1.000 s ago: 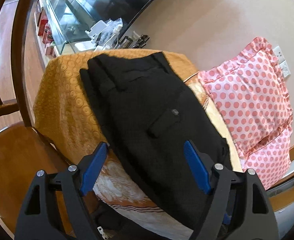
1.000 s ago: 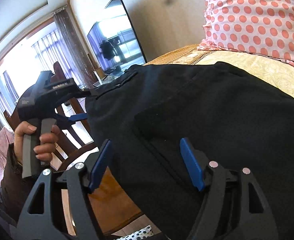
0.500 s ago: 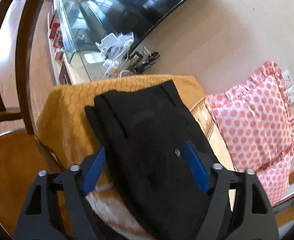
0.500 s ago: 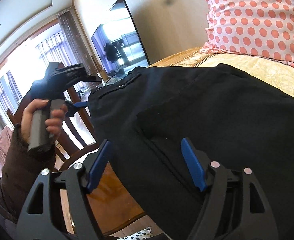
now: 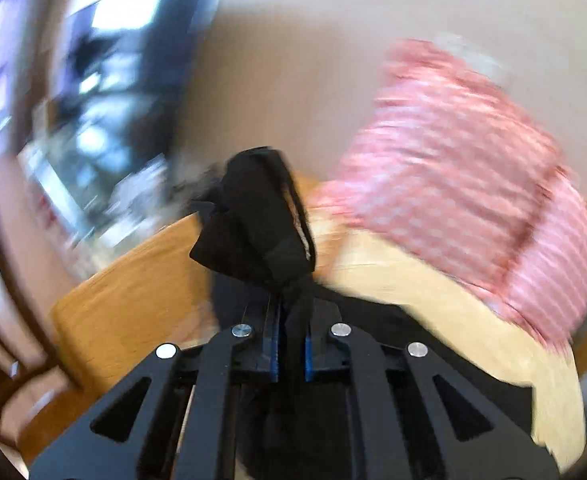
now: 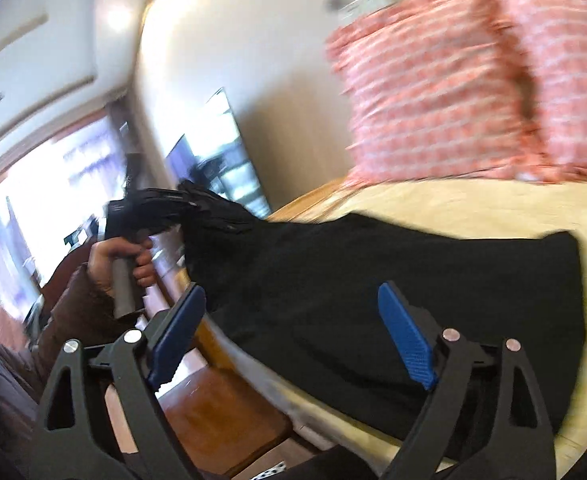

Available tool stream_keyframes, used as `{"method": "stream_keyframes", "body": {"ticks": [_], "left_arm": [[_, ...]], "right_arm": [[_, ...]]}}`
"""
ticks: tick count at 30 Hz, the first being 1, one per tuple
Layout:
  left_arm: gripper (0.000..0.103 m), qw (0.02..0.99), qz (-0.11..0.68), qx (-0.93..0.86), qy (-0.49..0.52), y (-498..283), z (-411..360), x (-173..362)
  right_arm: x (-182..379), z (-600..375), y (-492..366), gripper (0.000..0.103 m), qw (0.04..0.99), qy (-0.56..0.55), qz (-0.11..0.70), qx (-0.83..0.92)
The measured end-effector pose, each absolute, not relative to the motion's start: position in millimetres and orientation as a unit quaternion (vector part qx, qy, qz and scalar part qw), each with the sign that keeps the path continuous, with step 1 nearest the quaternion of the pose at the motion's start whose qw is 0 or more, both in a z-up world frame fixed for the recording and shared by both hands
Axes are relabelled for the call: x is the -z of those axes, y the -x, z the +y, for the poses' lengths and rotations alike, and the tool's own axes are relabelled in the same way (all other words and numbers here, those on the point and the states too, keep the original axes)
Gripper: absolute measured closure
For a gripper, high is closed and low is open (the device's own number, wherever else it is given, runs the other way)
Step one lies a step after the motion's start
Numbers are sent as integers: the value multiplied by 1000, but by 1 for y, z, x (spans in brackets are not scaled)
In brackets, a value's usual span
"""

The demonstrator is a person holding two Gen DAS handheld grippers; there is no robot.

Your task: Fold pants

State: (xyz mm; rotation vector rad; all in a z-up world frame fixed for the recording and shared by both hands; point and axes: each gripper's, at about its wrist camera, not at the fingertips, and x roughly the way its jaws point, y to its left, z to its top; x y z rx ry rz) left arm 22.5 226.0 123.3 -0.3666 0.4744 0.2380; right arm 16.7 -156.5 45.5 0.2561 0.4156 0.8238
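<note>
Your left gripper (image 5: pixel 291 344) is clamped on a bunched end of the black fabric pants (image 6: pixel 393 288), lifted off the yellow bedspread (image 6: pixel 473 208); your right gripper (image 6: pixel 293 336) hangs spread wide over the part lying flat, just in front of the pink dotted pillow (image 6: pixel 453 92). With only that bunch pinched, the cloth could slip or land crooked.
</note>
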Motion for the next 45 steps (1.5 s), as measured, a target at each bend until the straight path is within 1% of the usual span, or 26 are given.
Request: {"method": "stream_keyframes", "body": {"ticks": [3, 6, 7, 9, 10, 12, 13, 15, 21, 25, 27, 31, 32, 34, 35, 37, 40, 43, 45], "left_arm": [[96, 969, 216, -7, 120, -36, 145, -154], [96, 967, 209, 128, 76, -37, 58, -164], [96, 960, 215, 168, 63, -37, 32, -160], [96, 938, 247, 244, 17, -33, -26, -134], [96, 929, 262, 260, -1, -33, -44, -121], [96, 901, 322, 289, -40, -34, -78, -77], [96, 879, 368, 301, -43, -39, -88, -50], [96, 868, 385, 311, -35, -37, -90, -31], [96, 893, 334, 299, -39, -12, -79, -59], [95, 880, 352, 295, -118, -8, -111, -21], [93, 890, 329, 290, -127, 0, -111, -22], [92, 887, 320, 309, -122, 6, -95, -37], [84, 879, 328, 330, -103, 7, -83, -42], [42, 860, 334, 382, -50, 11, -59, -50], [1, 857, 319, 404, -10, 16, -39, -59], [1, 865, 294, 406, 28, 21, -15, -70], [1, 899, 271, 337, 66, 7, 22, -82], [1, 926, 287, 235, 74, -18, 46, -70], [1, 928, 327, 168, 67, -37, 56, -48]], "right_arm": [[-39, -206, -16, 15, 906, -172, 194, -333], [-32, -241, -13, 15, 915, -209, 195, -284], [-28, -255, -11, 15, 917, -225, 195, -264], [-21, -280, -7, 15, 920, -252, 194, -229], [-18, -288, -5, 15, 920, -261, 195, -218], [-9, -306, -3, 15, 919, -283, 199, -191], [-7, -312, -2, 15, 917, -290, 201, -185], [-1, -323, -5, 15, 914, -306, 204, -173], [-3, -329, -22, 15, 910, -323, 201, -167], [-14, -321, -24, 15, 911, -316, 199, -177], [-25, -316, -28, 15, 912, -312, 191, -188], [-47, -303, -30, 15, 913, -296, 173, -220], [-52, -298, -32, 15, 912, -292, 171, -233], [-59, -286, -40, 15, 903, -286, 176, -268], [-61, -279, -45, 15, 899, -283, 183, -281], [-62, -264, -55, 13, 889, -273, 200, -308], [-54, -242, -71, 12, 873, -259, 242, -336], [-37, -223, -80, 12, 867, -231, 302, -321], [-15, -218, -84, 11, 863, -216, 354, -288]]}}
